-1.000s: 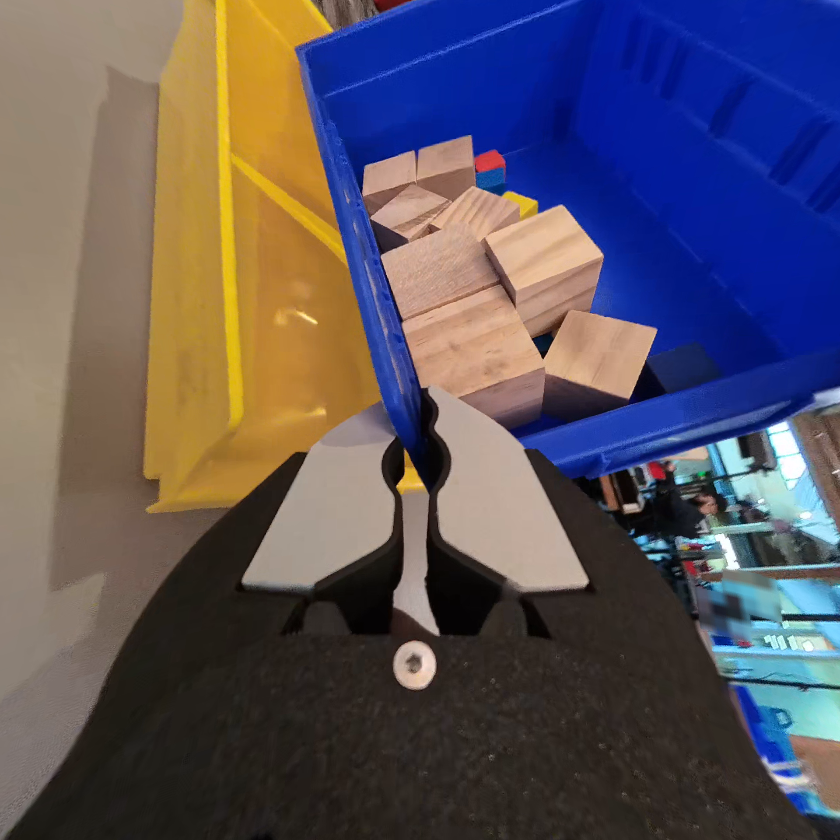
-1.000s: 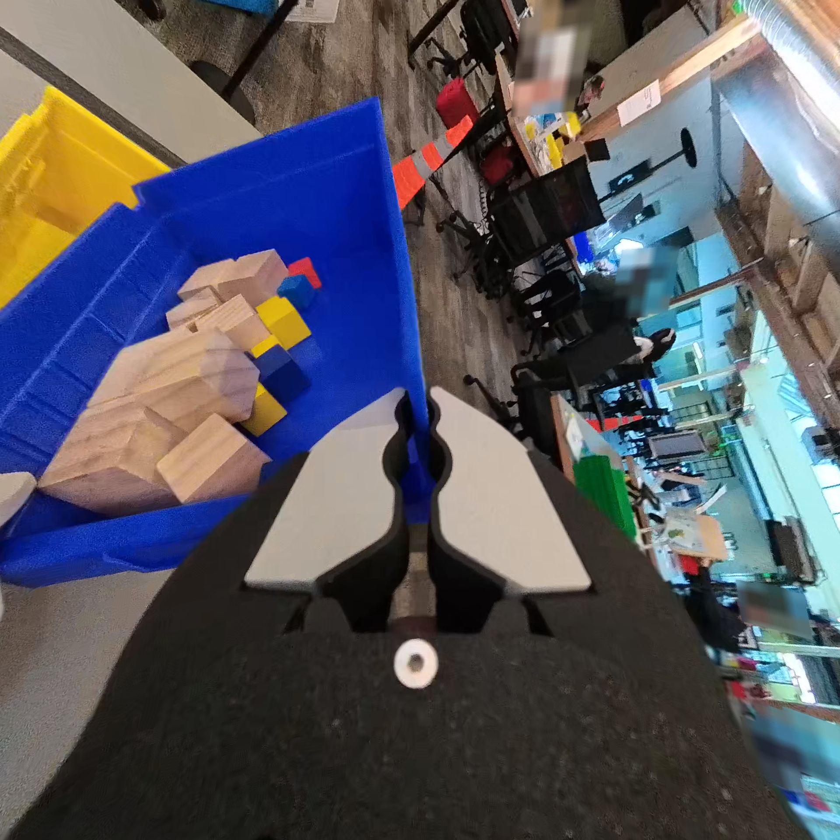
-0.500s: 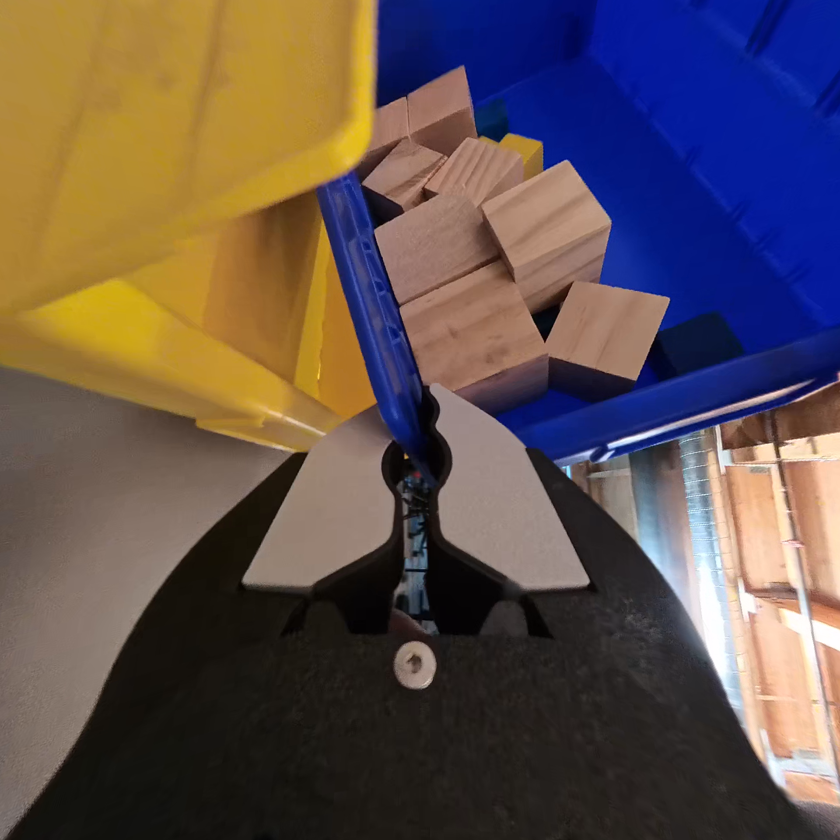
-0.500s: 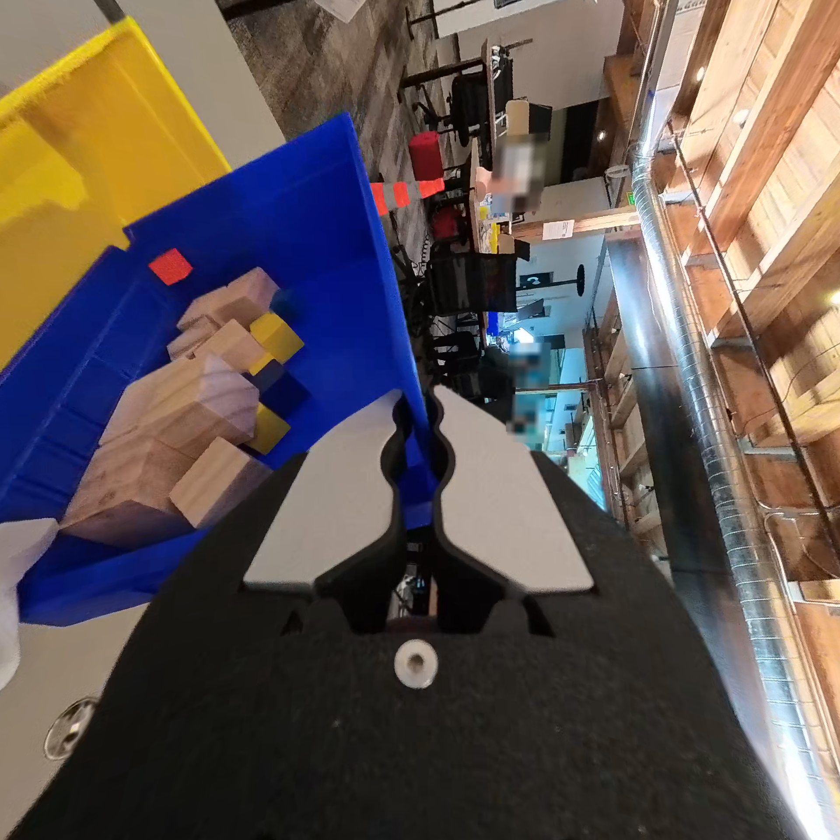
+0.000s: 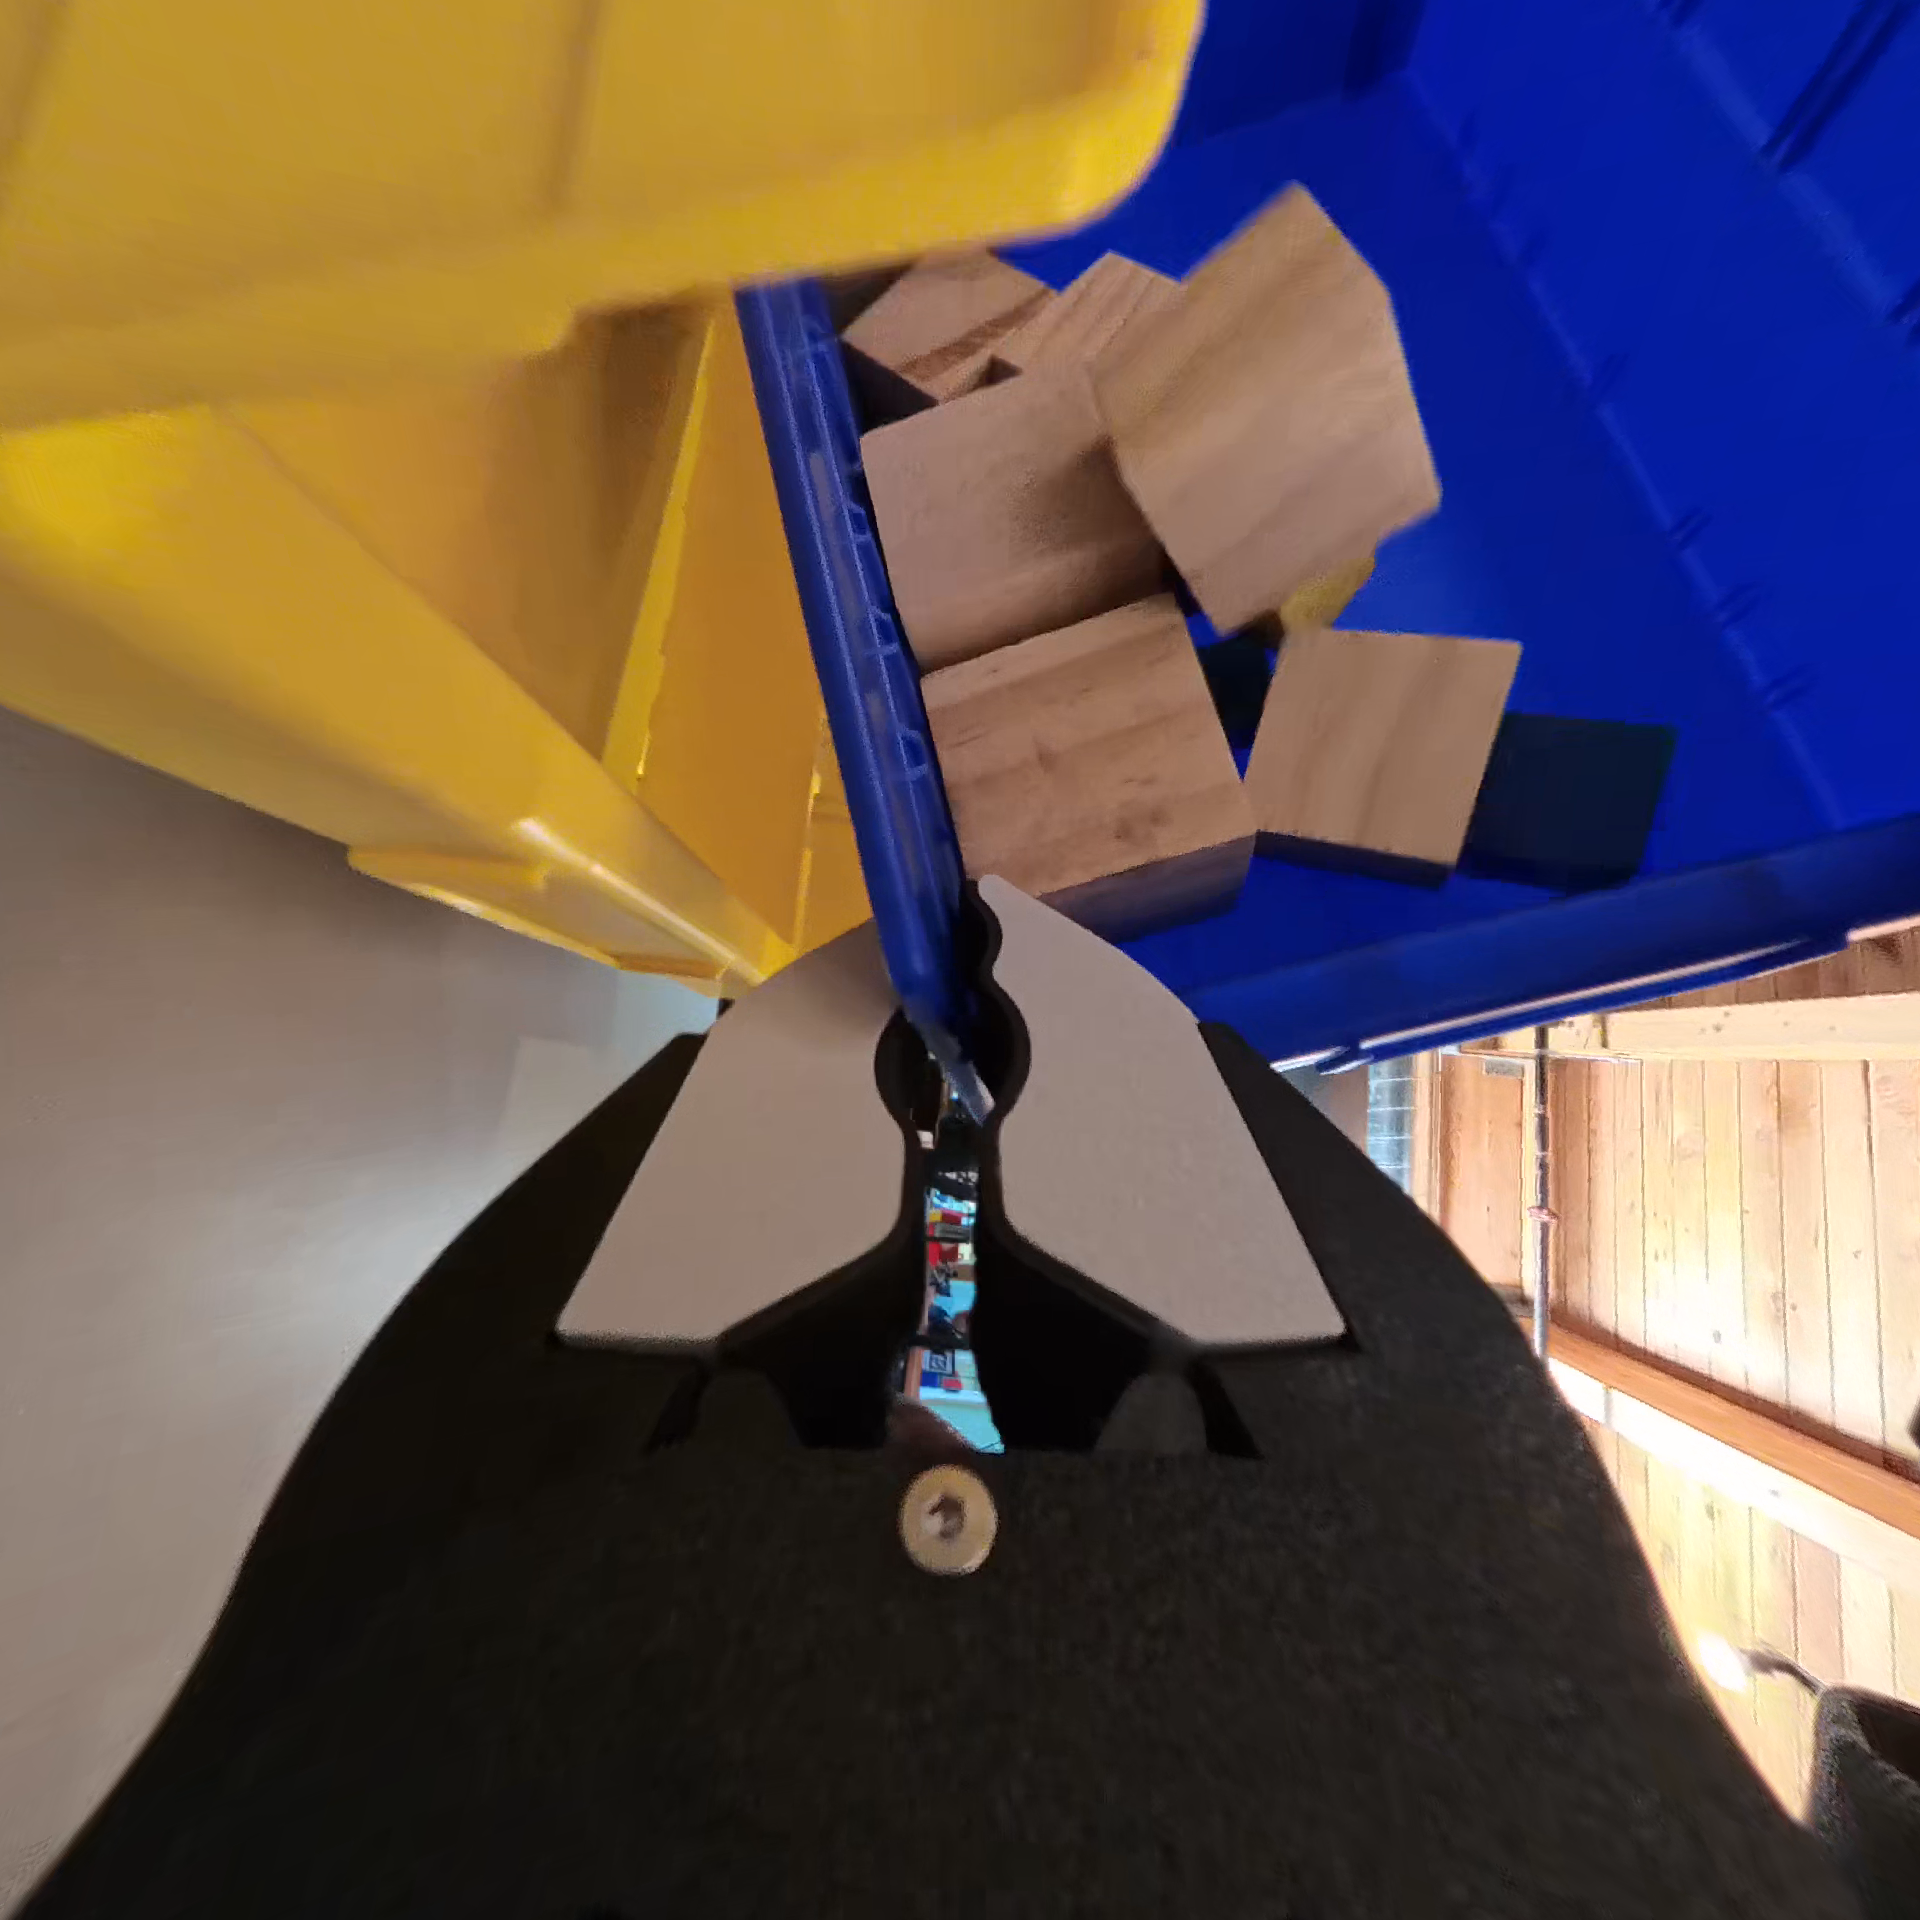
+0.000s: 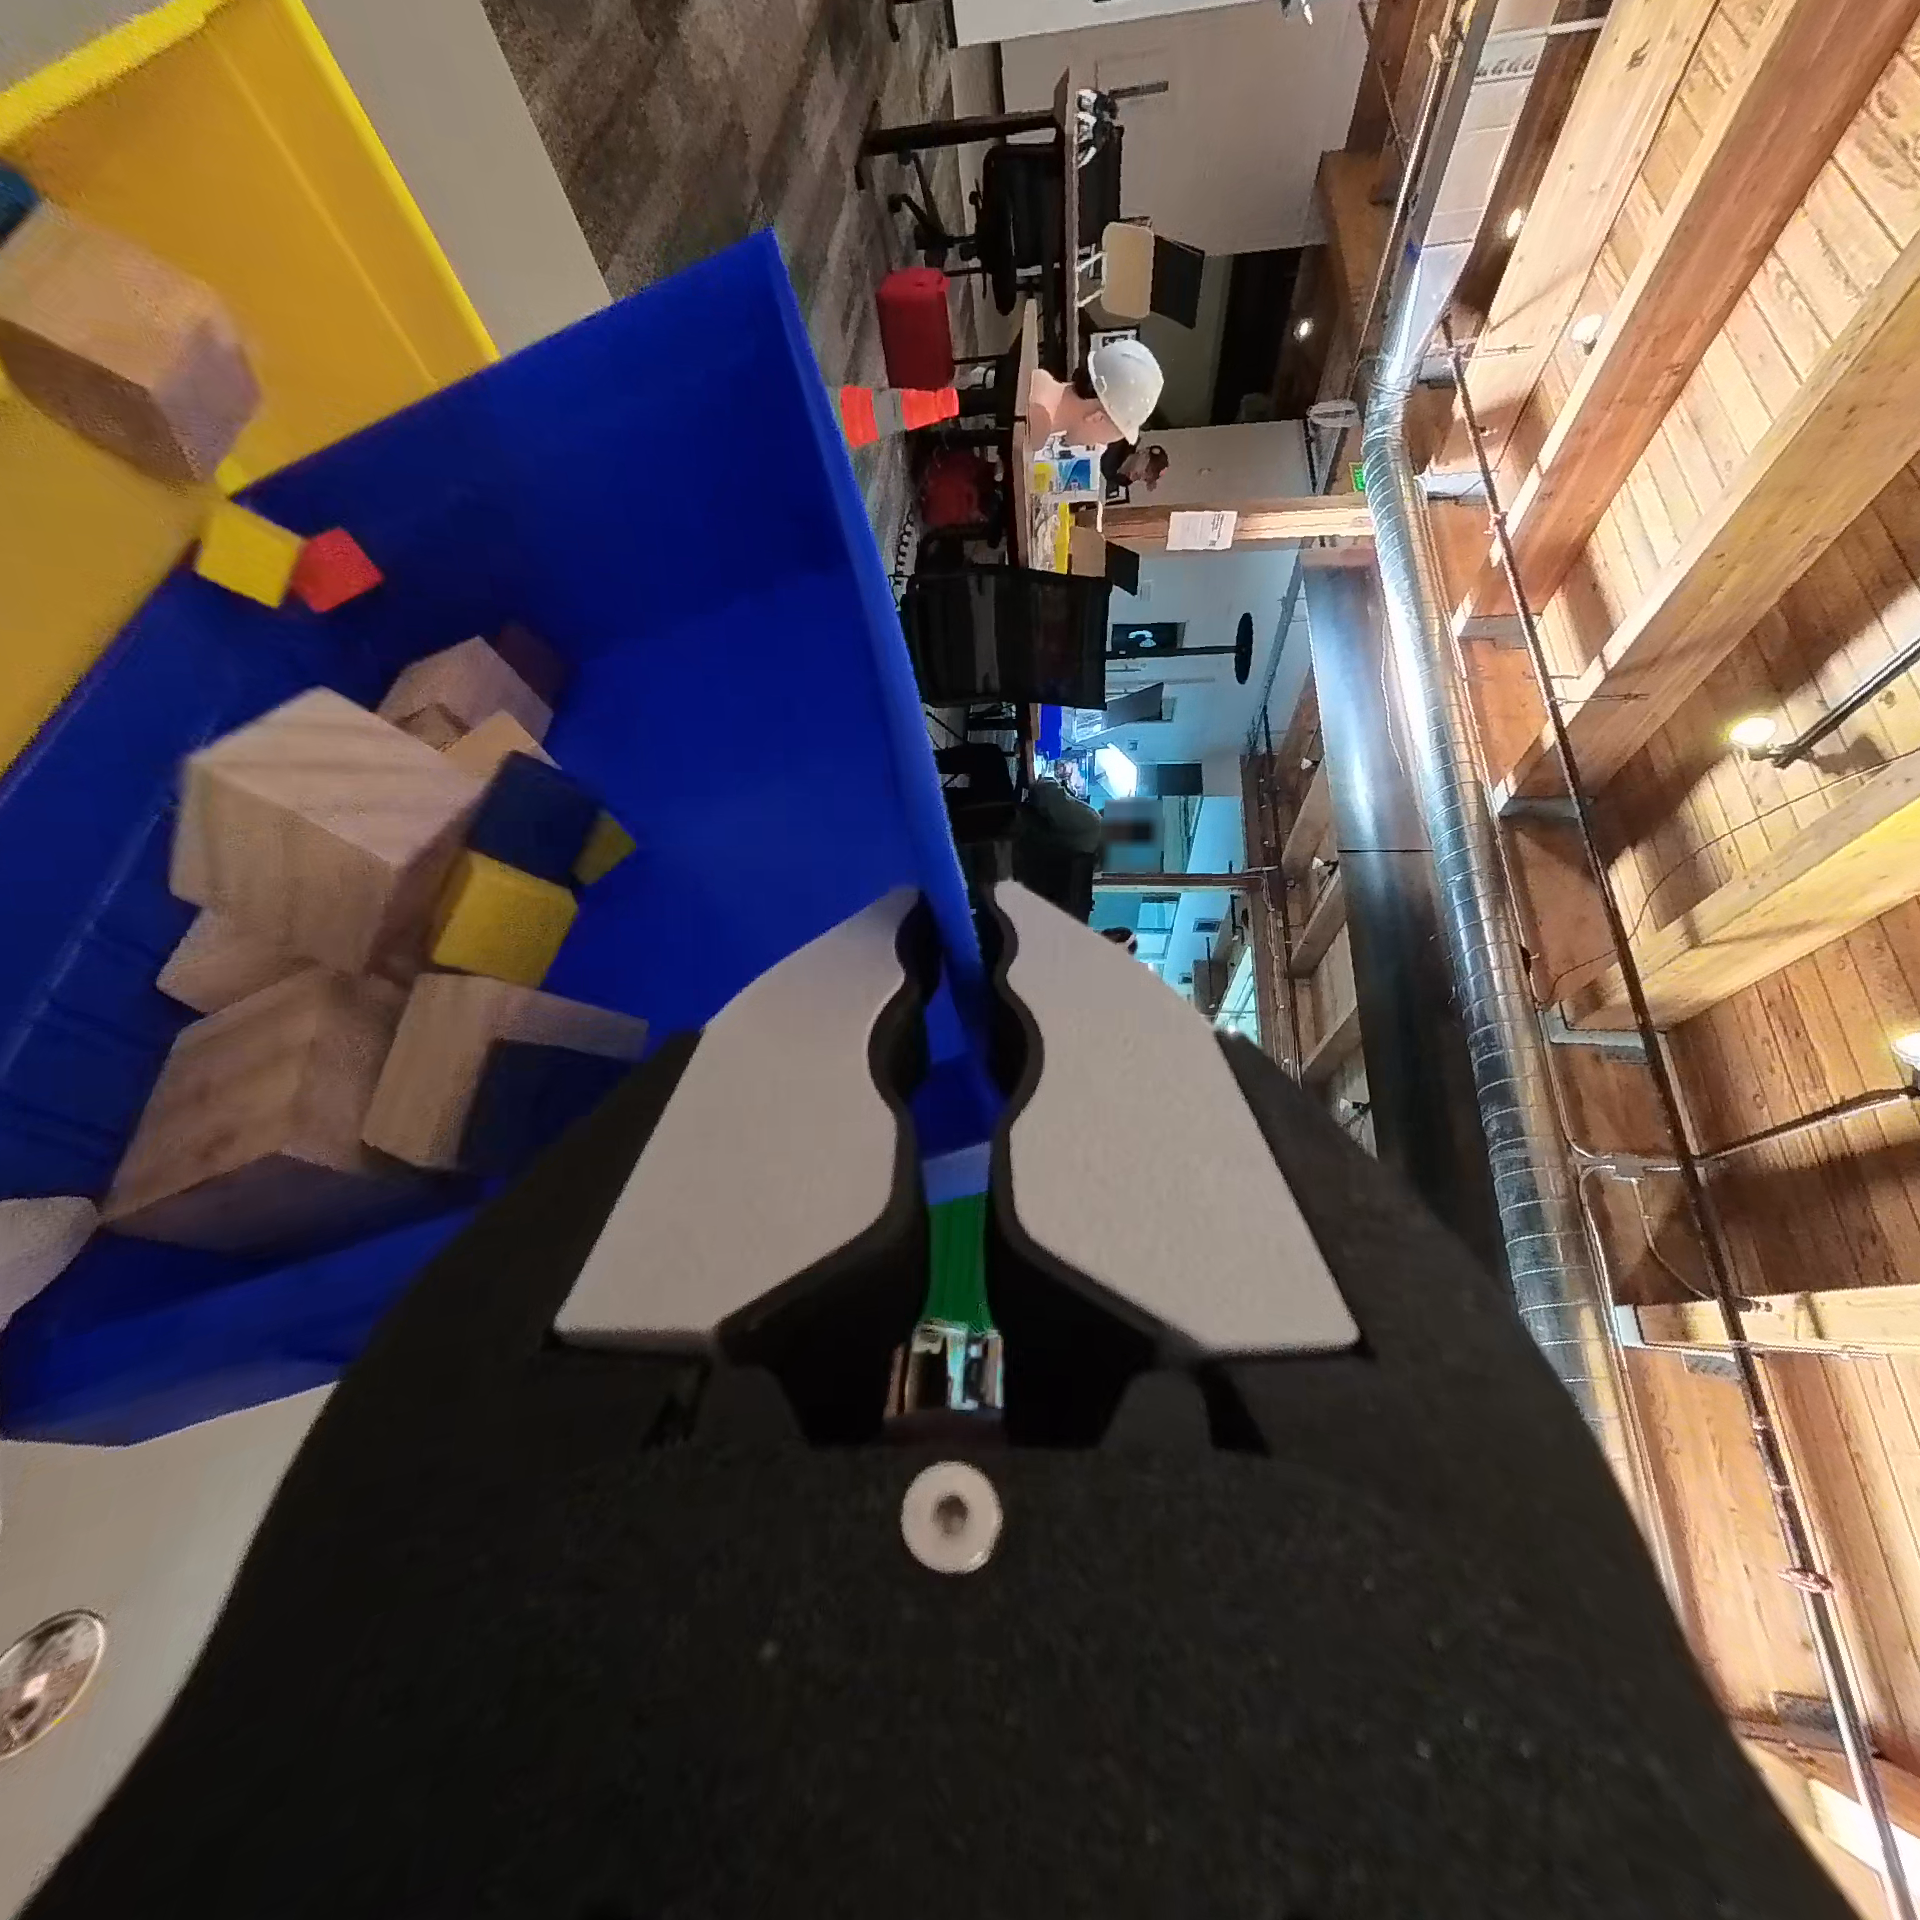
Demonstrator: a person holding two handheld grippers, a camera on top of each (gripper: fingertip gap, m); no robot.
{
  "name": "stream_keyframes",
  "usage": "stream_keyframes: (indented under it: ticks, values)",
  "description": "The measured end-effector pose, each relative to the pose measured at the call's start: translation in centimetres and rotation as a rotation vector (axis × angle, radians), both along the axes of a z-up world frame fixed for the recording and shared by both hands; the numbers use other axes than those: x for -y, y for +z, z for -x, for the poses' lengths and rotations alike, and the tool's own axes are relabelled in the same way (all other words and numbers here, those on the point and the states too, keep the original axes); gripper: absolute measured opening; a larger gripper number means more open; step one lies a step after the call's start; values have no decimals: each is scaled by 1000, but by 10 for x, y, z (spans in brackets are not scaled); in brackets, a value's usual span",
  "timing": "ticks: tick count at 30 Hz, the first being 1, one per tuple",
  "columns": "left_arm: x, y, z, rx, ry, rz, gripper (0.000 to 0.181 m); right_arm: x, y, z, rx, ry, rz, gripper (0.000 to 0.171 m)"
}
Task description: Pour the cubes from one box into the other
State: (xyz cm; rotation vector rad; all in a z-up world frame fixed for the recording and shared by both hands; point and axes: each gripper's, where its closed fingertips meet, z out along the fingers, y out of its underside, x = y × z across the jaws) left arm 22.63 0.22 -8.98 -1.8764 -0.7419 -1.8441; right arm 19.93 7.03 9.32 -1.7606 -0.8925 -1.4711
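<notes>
— Where is the blue box (image 5: 1621,312) right now?

— Off the table (image 5: 208,1143) and tipped hard over, with its open top turned toward the yellow box (image 5: 436,343). Each claw has one of its side walls.

— How is the left claw (image 5: 961,940) set?

— Clamped tight on the rim of the wall nearest the yellow box. One finger sits outside the wall and the other inside, with the blue edge running down between them.

— And the right claw (image 6: 961,935)?

— Also pinched closed, on the rim of the opposite wall, near the box's corner. The blue plastic fills the gap between its fingers.

— What about the cubes?

— Most are still in the blue box. The big wooden cubes (image 5: 1049,582) are heaped against the wall that the left claw holds, one of them just beside its inner finger. Small yellow cubes (image 6: 499,920) and a dark blue cube (image 6: 530,821) are jumbled among them. Several look blurred.

— Is anything out of the box?

— In the right view, one wooden cube (image 6: 114,353) shows against the yellow box, past the blue rim. A small yellow cube (image 6: 247,549) and a red cube (image 6: 332,569) are right at that rim. I can't tell whether they touch anything.

— Where does the yellow box sit?

— On the pale table, its rim just beside the blue box's lowered wall.

— Anything else on the table?

— A round metal disc (image 6: 42,1673) set into it, near the left edge of the right view.
</notes>
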Motion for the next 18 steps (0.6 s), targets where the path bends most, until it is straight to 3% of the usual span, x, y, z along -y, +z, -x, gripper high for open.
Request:
stream_keyframes:
  ticks: [10,18]
  values:
    - [3,18,1,8,-33,-5,3,-4,15,4,14,-12,5,8]
    - [10,23,-9,113,-56,44,3,-5,11,24,155,8,24,8]
